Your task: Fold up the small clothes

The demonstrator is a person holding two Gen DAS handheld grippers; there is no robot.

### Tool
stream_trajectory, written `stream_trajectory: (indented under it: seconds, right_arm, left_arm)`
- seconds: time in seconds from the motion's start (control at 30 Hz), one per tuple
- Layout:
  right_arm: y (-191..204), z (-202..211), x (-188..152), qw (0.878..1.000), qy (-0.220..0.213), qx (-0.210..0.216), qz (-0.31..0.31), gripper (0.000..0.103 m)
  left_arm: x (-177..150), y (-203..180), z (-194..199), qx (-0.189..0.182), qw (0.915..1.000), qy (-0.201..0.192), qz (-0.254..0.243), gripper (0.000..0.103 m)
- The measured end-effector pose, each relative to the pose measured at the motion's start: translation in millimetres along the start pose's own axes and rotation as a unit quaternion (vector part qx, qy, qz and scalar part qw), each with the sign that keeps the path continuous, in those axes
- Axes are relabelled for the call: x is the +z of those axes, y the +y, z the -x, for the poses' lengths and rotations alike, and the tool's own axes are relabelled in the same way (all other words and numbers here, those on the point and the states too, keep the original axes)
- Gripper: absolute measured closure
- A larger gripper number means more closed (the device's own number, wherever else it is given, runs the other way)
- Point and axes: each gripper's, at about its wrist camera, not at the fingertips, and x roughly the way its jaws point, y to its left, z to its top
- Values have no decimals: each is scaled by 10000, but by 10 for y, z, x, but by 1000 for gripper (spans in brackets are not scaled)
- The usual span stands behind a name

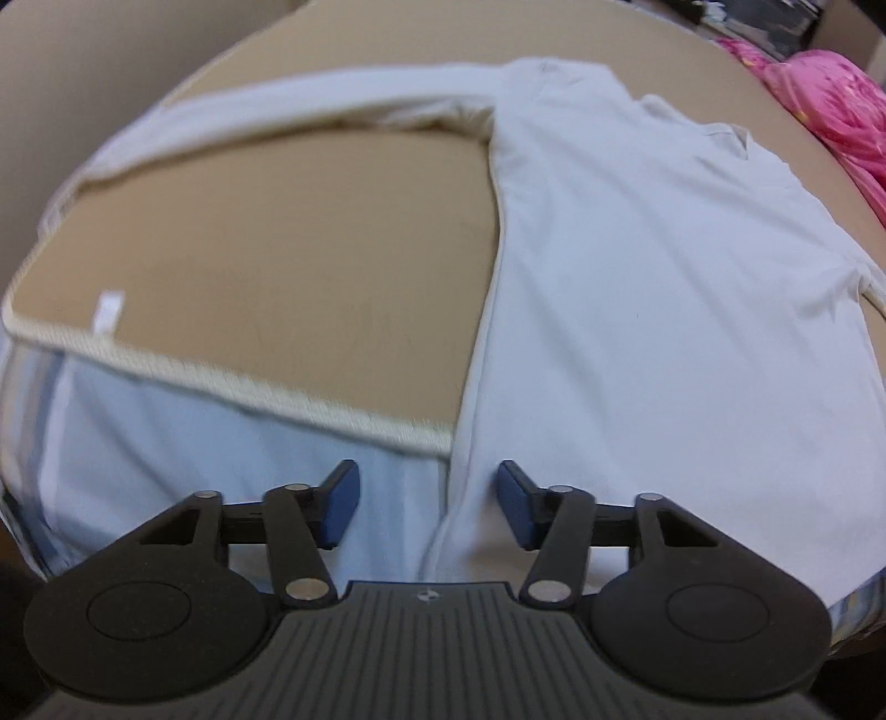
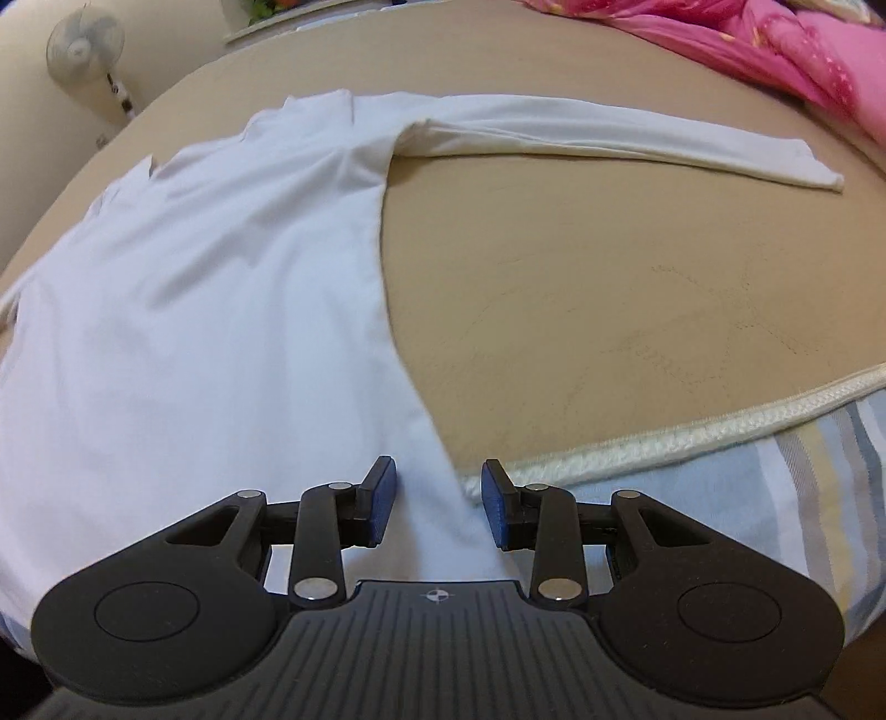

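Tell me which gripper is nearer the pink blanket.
Right, I'd judge. The right gripper straddles the white shirt's hem corner on the pink blanket's side; the left gripper sits at the opposite hem corner.

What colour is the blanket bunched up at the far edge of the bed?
Bright pink blanket, clearest in the right wrist view.

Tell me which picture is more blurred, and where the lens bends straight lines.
Left wrist view: softer, the mattress edge is smeared by motion. Right wrist view: sharper, the shirt shows clear folds. Both views: the fisheye lens curves the mattress edge and the corners go dark.
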Motion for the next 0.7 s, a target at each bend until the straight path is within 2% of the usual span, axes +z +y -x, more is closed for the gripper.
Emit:
stream_trajectory:
  seconds: [0.03, 0.1, 0.17, 0.27, 0.37, 0.43, 0.5, 0.57, 0.63, 0.7]
  right_arm:
    - [14, -21, -12, 9999, 50, 82, -33, 99]
    - [3, 27, -59, 9996, 18, 182, -202, 99]
    - [-76, 135, -71, 9983, -83, 272, -508, 99]
    - [-314, 470, -42, 9907, -448, 469, -1194, 100]
    - [-380, 783, -125, 9871, -743, 555, -1308, 100]
    - [-348, 752, -232, 9913, -523, 309, -1172, 100]
    - [-345, 524, -284, 9931, -50, 77, -1168, 99]
    - [-375, 361, -284, 9910, 236, -401, -1256, 99]
    - [-396, 386, -241, 9904, 0, -523, -1282, 95]
    - [-372, 442, -202, 9913, -250, -208, -1275, 95]
  left_arm:
    - [11, 15, -33, -41, 9999, 95, 34, 62]
    - [-11, 14, -80, -200, 9994, 267, 68, 93]
    - [-10, -10, -21, -226, 9996, 186, -33, 98]
    - [-52, 3, 213, -329, 9993, -174, -63, 98]
    - [-148, 69, 468, -575, 9971, -501, 15, 98]
    - [-201, 90, 477, -453, 9981, -427, 19, 98]
    - [-178, 80, 359, -241, 9995, -181, 57, 97]
    - [-149, 95, 330, -90, 9998, -145, 107, 96]
    - [-147, 78, 408, -112, 9992, -373, 75, 95]
    - [-139, 21, 457, -176, 9985, -517, -30, 84]
